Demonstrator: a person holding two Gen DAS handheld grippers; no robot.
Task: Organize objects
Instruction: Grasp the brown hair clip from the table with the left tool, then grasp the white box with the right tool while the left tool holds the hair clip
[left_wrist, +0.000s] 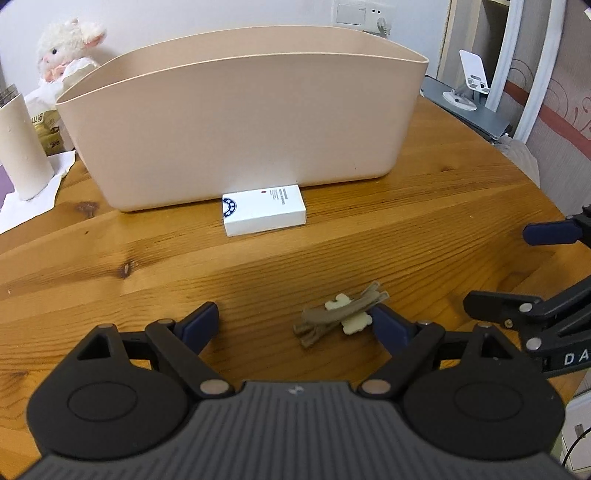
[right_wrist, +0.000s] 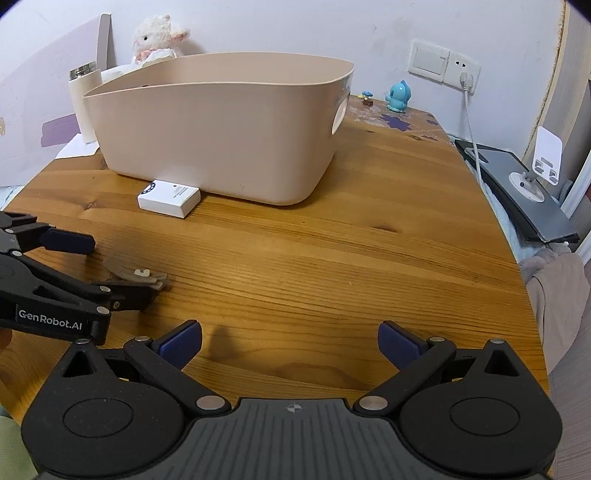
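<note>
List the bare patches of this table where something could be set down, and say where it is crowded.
Free: wood right of the beige bin, toward the table edge. Crowded: between the white box and hair clip, near the left gripper.

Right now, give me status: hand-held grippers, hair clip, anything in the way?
Left hand-held gripper open, straddling brown hair clip on table. Right hand-held gripper open, empty. White box against beige bin; path clear.

Both tongs, left (left_wrist: 295, 325) and right (right_wrist: 290, 345), gape wide (angled downward).
</note>
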